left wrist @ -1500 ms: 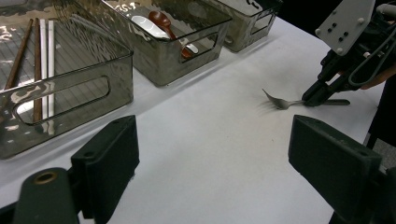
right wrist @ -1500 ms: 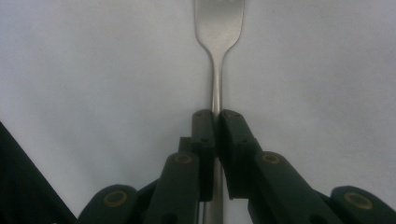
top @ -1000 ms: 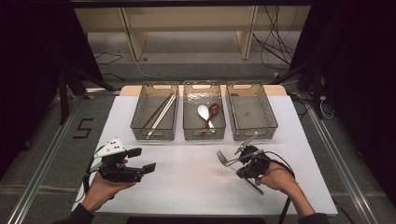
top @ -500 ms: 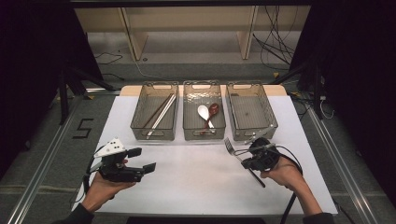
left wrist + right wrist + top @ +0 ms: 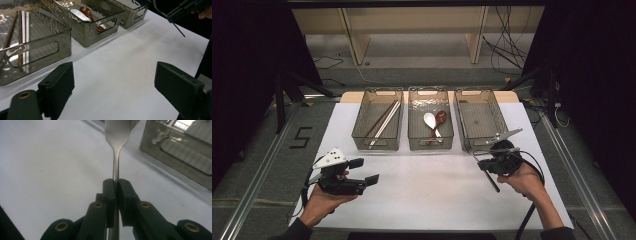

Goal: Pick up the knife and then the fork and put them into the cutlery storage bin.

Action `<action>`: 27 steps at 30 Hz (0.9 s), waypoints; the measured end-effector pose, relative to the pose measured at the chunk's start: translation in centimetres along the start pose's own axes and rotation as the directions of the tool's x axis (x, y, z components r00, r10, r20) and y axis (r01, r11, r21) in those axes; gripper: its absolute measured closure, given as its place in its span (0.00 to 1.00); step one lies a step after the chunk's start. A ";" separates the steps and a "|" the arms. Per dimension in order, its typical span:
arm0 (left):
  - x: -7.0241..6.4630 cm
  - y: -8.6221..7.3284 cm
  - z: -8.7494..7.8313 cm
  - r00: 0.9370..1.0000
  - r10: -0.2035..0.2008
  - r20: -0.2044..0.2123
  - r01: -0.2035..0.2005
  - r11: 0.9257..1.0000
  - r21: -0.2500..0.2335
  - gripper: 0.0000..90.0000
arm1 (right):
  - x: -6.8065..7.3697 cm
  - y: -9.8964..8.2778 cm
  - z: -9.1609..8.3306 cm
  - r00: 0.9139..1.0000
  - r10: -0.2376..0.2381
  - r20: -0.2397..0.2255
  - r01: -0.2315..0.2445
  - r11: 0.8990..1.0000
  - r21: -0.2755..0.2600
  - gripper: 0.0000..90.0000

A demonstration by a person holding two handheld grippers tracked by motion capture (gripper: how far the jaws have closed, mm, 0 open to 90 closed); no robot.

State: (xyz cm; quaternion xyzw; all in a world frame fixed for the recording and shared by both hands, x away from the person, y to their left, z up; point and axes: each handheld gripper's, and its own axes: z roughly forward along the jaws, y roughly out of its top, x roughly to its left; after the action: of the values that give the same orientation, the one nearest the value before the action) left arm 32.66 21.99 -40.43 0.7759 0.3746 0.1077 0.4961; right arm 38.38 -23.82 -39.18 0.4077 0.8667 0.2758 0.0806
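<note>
Our right gripper was clamped on the fork's neck, tines pointing ahead toward the empty bin just beyond. We judged it best to lift the tines clear of the rim, level the fork, then release low. Our left gripper stood apart, holding nothing. The tine tips were cut off in the right gripper view.

Silver fork clamped by its slim handle.
</note>
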 end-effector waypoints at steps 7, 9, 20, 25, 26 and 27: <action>0.0 0.0 0.0 1.000 -0.001 0.001 0.001 1.000 0.000 0.17 | -1.1 0.1 -0.9 0.998 0.046 0.031 -0.044 0.998 -0.051 0.94; 0.0 0.0 0.0 1.000 0.001 0.001 -0.001 1.000 0.000 0.17 | -1.3 0.1 -1.0 0.998 0.052 0.033 -0.050 0.997 -0.058 0.94; 0.0 0.0 0.0 1.000 -0.002 0.000 0.002 1.000 -0.001 0.17 | -2.2 1.1 -1.1 0.996 0.079 0.049 -0.074 0.993 -0.092 0.94; 0.0 0.0 0.1 1.000 -0.008 -0.001 0.008 1.000 -0.005 0.17 | -2.8 1.6 -1.1 0.994 0.098 0.058 -0.091 0.990 -0.108 0.94; 0.0 0.0 0.1 1.000 -0.008 0.000 0.008 1.000 -0.005 0.17 | -2.9 1.7 -1.1 0.993 0.101 0.062 -0.093 0.989 -0.111 0.94; 0.0 0.0 0.1 1.000 -0.007 0.000 0.007 1.000 -0.006 0.17 | -3.1 1.8 -1.1 0.992 0.106 0.064 -0.099 0.989 -0.114 0.94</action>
State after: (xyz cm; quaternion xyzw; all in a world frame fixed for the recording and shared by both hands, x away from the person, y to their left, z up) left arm 32.71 21.95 -40.46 0.7730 0.3771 0.1069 0.4988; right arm 41.20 -25.69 -37.50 0.4560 0.8247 0.3127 0.1190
